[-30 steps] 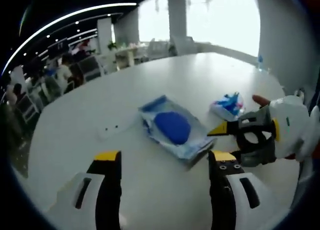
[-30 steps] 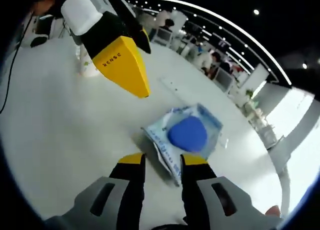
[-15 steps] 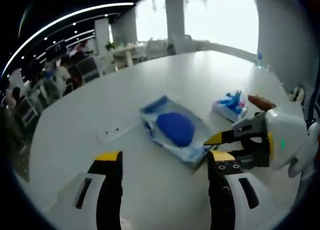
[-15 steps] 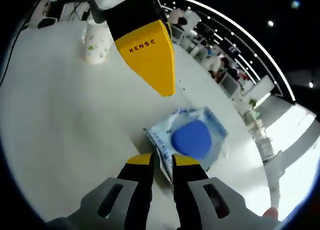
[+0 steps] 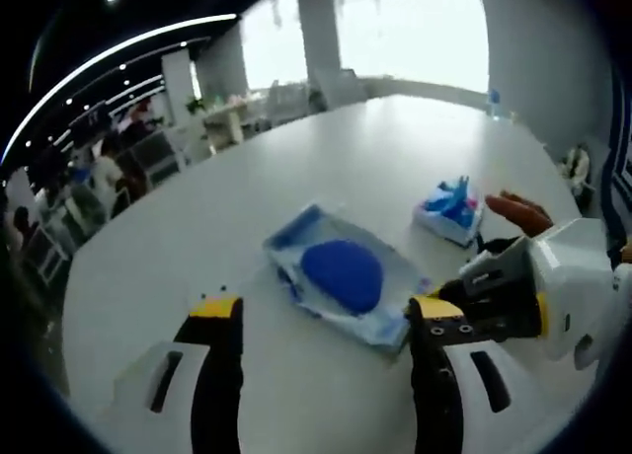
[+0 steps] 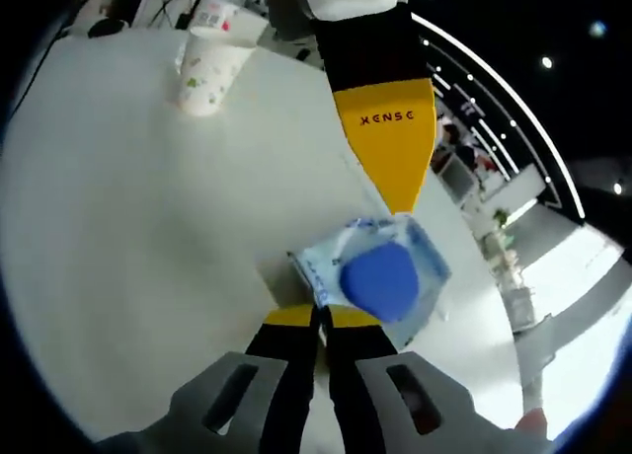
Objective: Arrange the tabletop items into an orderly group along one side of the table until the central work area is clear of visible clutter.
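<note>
Clear plastic pouch [image 5: 341, 281] with a rounded blue pad inside is lying flat near the middle of the white table [image 5: 326, 168], its film crinkly and printed in pale blue. In the right gripper view the right gripper [image 6: 321, 316] is reaching in low along the tabletop, its yellow-tipped black jaws drawn together on the pouch's [image 6: 375, 276] near corner, pinching the film between them. In the left gripper view the left gripper [image 5: 324, 312] is hovering just short of the pouch, jaws spread wide and holding nothing; the right gripper [image 5: 472, 296] is entering from the right, with fingers [image 5: 518, 212] of the person's hand showing behind its white body. One long yellow-and-black jaw of the left gripper [image 6: 390, 158] is slanting down across the right gripper view (its tip ending just above the pouch). Beyond, a small packet [image 5: 449, 207] with blue contents is sitting apart; its contents are too blurred to name. A printed paper cup [image 6: 207, 69] is standing upright farther off, partly washed out.
</note>
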A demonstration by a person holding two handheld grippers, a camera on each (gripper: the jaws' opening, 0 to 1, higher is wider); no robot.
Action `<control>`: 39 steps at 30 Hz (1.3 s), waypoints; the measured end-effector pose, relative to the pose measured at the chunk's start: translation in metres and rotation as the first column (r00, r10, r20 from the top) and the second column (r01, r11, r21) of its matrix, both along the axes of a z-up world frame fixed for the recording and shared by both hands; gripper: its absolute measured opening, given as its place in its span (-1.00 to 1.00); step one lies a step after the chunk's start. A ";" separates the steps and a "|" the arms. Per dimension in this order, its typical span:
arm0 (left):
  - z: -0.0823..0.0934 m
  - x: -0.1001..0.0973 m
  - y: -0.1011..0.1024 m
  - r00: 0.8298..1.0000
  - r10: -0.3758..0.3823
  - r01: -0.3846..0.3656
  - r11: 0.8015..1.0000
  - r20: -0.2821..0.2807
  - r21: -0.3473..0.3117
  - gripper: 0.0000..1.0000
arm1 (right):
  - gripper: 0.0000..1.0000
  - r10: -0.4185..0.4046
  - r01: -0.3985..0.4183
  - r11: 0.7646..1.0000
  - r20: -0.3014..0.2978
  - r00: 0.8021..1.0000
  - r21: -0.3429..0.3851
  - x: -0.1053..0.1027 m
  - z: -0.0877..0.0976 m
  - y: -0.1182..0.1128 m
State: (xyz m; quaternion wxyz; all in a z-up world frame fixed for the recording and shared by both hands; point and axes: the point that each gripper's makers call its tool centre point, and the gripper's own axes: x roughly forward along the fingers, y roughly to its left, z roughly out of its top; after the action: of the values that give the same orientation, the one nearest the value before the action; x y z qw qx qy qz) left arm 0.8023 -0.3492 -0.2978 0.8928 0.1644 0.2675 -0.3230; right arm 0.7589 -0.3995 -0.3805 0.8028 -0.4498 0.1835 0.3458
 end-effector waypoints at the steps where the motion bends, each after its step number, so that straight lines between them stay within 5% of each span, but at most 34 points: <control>1: 0.000 0.002 -0.003 1.000 -0.018 0.018 1.000 -0.001 0.002 0.29 | -0.94 0.002 -0.002 1.000 0.000 1.000 0.001 0.000 0.000 0.000; 14: 0.002 0.050 -0.034 0.983 -0.182 0.182 0.983 0.028 0.013 0.18 | -0.95 0.031 -0.031 0.999 0.014 0.999 0.011 -0.009 0.002 0.003; 20: -0.022 0.070 -0.043 0.973 -0.228 0.229 0.973 -0.028 0.031 0.07 | -0.95 0.041 -0.041 0.999 0.015 0.999 0.025 -0.008 0.000 0.005; 39: -0.059 0.110 -0.055 0.953 -0.298 0.303 0.945 -0.061 0.121 -0.29 | -0.96 0.101 -0.102 0.995 0.061 0.993 0.006 -0.012 -0.002 0.014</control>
State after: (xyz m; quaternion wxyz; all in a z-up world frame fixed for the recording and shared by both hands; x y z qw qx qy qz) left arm 0.9126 -0.4038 -0.3568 0.8148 0.2539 0.2785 -0.4406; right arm 0.7473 -0.3856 -0.3823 0.7914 -0.4652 0.1343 0.3732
